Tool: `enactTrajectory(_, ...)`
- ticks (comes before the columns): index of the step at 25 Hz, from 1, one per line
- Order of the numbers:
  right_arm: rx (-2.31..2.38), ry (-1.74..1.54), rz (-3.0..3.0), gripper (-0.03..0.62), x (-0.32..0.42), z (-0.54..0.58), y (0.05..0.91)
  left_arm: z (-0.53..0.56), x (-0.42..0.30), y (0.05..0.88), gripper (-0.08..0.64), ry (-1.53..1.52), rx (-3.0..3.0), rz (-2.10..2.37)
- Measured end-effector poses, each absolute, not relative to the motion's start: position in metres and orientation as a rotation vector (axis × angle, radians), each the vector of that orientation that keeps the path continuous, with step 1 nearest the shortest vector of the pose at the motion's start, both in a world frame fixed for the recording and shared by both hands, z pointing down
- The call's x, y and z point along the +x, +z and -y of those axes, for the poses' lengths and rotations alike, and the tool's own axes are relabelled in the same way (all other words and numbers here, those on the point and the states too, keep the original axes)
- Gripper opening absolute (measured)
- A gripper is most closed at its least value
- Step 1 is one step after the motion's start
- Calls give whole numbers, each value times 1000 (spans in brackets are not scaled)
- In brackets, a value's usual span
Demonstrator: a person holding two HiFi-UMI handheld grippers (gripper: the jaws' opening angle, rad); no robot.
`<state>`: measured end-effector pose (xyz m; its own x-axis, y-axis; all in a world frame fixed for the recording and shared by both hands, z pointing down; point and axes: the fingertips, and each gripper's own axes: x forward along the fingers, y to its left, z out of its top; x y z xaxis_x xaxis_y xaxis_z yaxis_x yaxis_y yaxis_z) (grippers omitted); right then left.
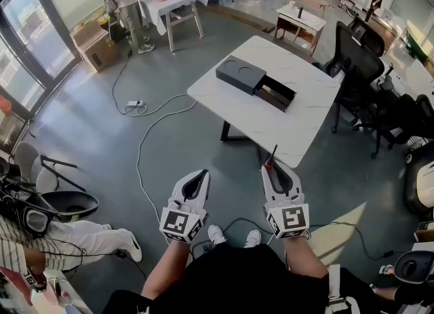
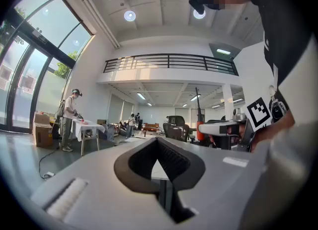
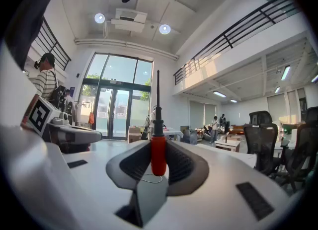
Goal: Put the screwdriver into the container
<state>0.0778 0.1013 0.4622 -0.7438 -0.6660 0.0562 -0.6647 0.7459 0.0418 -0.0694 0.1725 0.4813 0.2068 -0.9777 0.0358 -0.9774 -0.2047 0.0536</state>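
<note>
Grey floor surrounds the white table (image 1: pixel 298 129), upper centre, bearing the black container (image 1: pixel 256 83). Lower centre, well apart from it, the right gripper (image 1: pixel 274 170) clamps the screwdriver (image 1: pixel 272 159). The left gripper (image 1: pixel 201 173) is closed and empty. The approach and the drop-in seemingly remain.

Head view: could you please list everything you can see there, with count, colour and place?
table: one, white, middle of the floor
container: one, black, on the table
screwdriver: one, red handle, black shaft, between the right gripper's jaws
office chairs: several, black, right of the table
power strip: one, white, on the floor left of the table
cardboard box: one, brown, far left by the windows
left gripper: one, white, jaws together, empty
right gripper: one, white, closed on the screwdriver
</note>
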Motion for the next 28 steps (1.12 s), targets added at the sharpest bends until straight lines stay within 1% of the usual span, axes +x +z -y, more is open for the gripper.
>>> enactTrajectory(6,1093,-40,2882,98,88,-96,456,-179,-57,480,9,-60,2306,1949)
enactTrajectory(10,1067,-45,2903,98,82,-99,451,-180,-67,480,9,-47,2283,1973)
enactTrajectory(16,1109,71,2992,98,79,-111,439,-185,-79,484,9,-14,2328,1934)
enactTrajectory(28,1174,57,2913,98,59,-136,441,-199,-101,487,9,-45,2386,1868)
